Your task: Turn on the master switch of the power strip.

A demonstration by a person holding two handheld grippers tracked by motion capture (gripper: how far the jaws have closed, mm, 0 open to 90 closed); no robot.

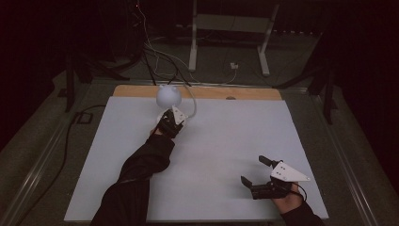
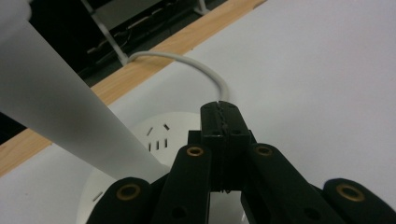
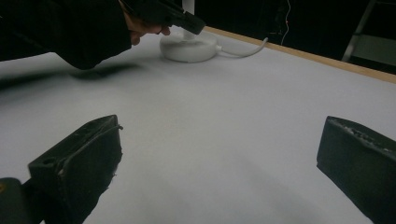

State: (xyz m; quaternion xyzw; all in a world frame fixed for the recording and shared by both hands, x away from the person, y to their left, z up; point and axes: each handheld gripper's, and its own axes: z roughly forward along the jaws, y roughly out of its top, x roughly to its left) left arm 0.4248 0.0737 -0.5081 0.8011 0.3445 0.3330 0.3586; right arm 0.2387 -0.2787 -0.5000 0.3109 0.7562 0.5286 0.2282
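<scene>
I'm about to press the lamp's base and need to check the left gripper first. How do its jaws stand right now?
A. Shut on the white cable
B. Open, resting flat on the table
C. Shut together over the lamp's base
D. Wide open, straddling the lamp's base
C: in the left gripper view the left gripper has its jaws pressed together with nothing between them, poised above the round white lamp base.

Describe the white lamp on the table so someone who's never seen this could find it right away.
Start at the white table and go to its far wooden edge. The lamp stands there, just ahead of the shut left gripper. It is the round white base with a globe head, trailing a white cord.
</scene>
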